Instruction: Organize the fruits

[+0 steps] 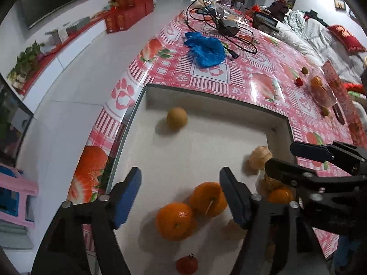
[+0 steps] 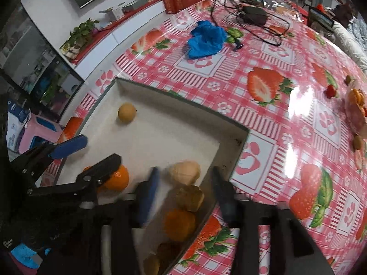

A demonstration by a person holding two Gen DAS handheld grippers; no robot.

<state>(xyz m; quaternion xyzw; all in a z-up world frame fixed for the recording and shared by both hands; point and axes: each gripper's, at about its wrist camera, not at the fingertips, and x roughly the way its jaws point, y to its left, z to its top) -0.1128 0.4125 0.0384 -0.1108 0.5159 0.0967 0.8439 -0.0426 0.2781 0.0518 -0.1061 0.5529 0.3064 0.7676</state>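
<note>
A shallow white tray (image 1: 206,96) lies on the table and holds fruit: a yellow-brown round fruit (image 1: 176,117) at the far side, two oranges (image 1: 174,220) (image 1: 207,199), a pale peeled fruit (image 1: 259,157) and a small red tomato (image 1: 187,264). My left gripper (image 1: 180,194) is open and empty above the oranges. My right gripper (image 2: 185,194) is open over the tray's right corner (image 2: 243,137), above the peeled fruit (image 2: 185,172), a brownish fruit (image 2: 189,197) and an orange (image 2: 180,224). It also shows in the left wrist view (image 1: 298,160). The left gripper shows in the right wrist view (image 2: 91,153).
A clear bowl (image 1: 321,91) of fruit stands far right, with small loose fruits (image 1: 299,81) around it. A blue plastic bag (image 1: 206,49) and black cables with an adapter (image 1: 227,26) lie farther back. The table's left edge (image 1: 98,123) drops to the floor.
</note>
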